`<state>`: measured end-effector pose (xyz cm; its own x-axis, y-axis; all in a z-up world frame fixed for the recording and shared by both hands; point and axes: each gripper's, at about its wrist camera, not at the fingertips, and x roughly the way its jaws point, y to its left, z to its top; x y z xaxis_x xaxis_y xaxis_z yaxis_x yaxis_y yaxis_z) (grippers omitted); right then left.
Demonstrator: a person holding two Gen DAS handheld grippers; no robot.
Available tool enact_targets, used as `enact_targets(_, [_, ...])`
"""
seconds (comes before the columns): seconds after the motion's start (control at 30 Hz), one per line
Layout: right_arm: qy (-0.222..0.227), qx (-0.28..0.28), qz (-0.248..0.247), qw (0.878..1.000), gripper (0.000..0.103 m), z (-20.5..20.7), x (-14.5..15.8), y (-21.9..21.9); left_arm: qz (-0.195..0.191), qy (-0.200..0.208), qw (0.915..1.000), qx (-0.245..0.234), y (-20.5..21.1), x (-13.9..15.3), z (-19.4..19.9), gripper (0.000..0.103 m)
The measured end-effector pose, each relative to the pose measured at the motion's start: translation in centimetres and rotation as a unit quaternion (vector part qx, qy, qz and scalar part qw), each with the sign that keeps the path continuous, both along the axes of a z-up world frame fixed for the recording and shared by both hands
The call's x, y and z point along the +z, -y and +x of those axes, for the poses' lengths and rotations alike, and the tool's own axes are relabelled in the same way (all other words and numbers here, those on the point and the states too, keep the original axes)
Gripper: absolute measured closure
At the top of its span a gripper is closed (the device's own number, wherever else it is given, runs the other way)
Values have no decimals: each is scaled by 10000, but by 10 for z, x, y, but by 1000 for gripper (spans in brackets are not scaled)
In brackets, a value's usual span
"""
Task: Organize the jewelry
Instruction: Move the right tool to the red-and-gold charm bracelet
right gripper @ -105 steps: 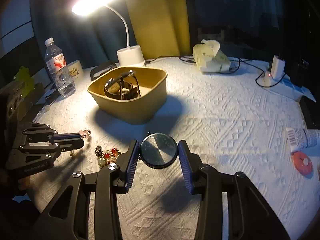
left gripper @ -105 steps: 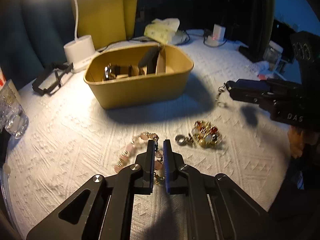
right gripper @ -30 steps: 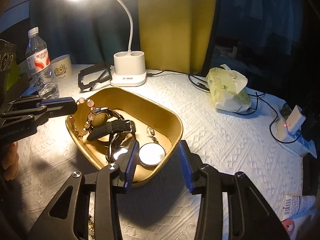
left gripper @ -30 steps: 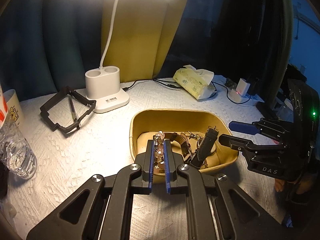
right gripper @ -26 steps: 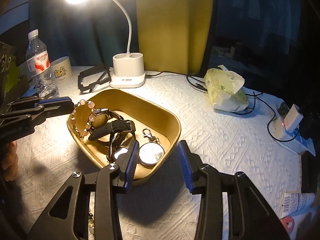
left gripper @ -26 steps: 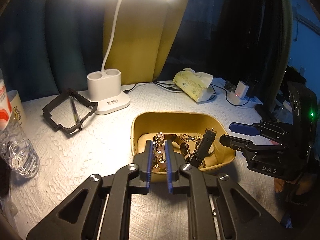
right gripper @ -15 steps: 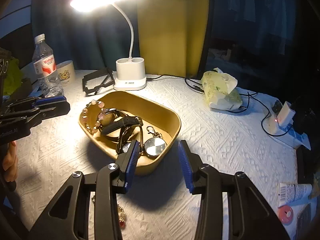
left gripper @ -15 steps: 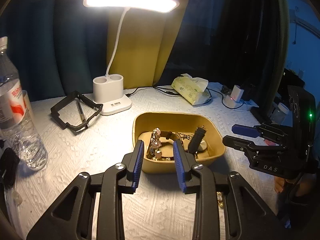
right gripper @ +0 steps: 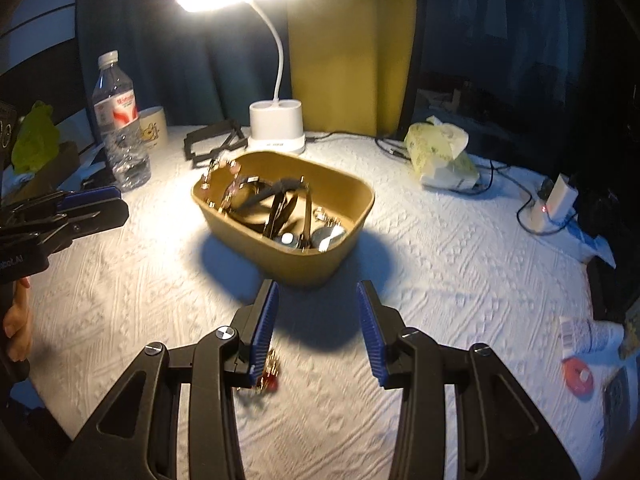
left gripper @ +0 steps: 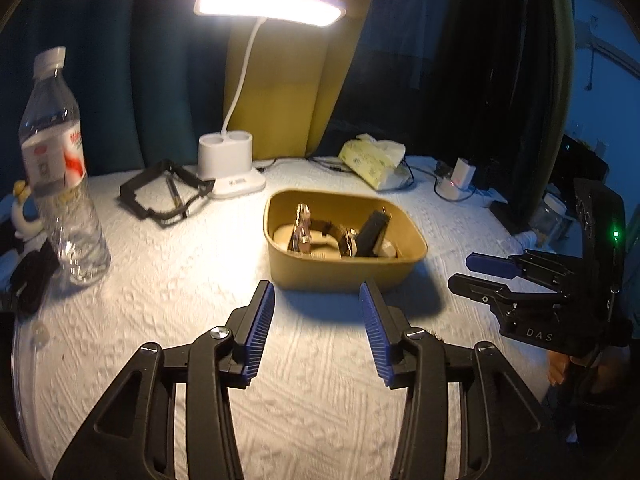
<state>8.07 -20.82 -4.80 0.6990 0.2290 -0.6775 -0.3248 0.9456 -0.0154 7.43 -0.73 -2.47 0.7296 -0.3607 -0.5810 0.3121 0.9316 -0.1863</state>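
Observation:
A tan oval tub (left gripper: 412, 246) (right gripper: 352, 224) stands mid-table and holds watches, straps and a pocket watch (right gripper: 330, 237). A pink bead bracelet (left gripper: 302, 226) (right gripper: 228, 184) hangs over its rim. My left gripper (left gripper: 316, 328) is open and empty, in front of the tub. My right gripper (right gripper: 316, 326) is open and empty, also in front of the tub. A gold and red charm piece (right gripper: 267, 374) lies on the cloth by the right gripper's left finger. The right gripper also shows in the left wrist view (left gripper: 486, 274), and the left gripper in the right wrist view (right gripper: 90, 206).
A white desk lamp (left gripper: 232, 168) (right gripper: 278, 128) stands behind the tub. A water bottle (left gripper: 60, 172) (right gripper: 120, 124), a mug (right gripper: 152, 132) and a black frame (left gripper: 164, 192) sit at the left. A tissue pack (left gripper: 374, 166) (right gripper: 442, 158), a charger (right gripper: 556, 202) and cables lie at the right.
My left gripper opened, let go of the pink bracelet into the tub and drew back. My right gripper drew back from the tub too, after dropping the pocket watch in earlier.

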Motion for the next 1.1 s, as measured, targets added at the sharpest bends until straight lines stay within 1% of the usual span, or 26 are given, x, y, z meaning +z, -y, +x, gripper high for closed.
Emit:
enact_targets(0.13, [-143, -5, 97, 9999, 63, -7, -9, 0, 29, -118, 9999, 14, -2, -8, -9, 56])
enact_targets(0.4, [-491, 276, 122, 9983, 63, -21, -30, -12, 98, -297, 9995, 90, -6, -27, -24, 56])
enact_targets(0.5, [-530, 425, 126, 9976, 63, -26, -33, -18, 144, -393, 9991, -9, -4, -35, -29, 56])
enact_targets(0.6, [-541, 481, 121, 9973, 63, -27, -36, -21, 270, -421, 9988, -14, -1, -38, -32, 56])
enact_targets(0.87, [-647, 609, -22, 9960, 63, -25, -45, -29, 258, -493, 9984, -55, 1, -41, -32, 56])
enact_targets(0.9, [-645, 622, -48, 9960, 65, -25, -45, -30, 266, -488, 9984, -64, 2, -40, -32, 56])
enact_targets(0.93, [-628, 675, -89, 9957, 79, -26, -45, -31, 280, -469, 9985, -74, 2, -40, -33, 56])
enact_targets(1.0, [-596, 713, -47, 9957, 83, -26, -43, -29, 266, -483, 9985, -58, 2, -40, -33, 56])
enact_targets(1.03, [-577, 741, 22, 9956, 93, -27, -41, -27, 253, -505, 9984, -53, 2, -41, -33, 56])
enact_targets(1.1, [-534, 757, 32, 9957, 93, -28, -38, -26, 253, -541, 9982, -62, 3, -42, -33, 56])
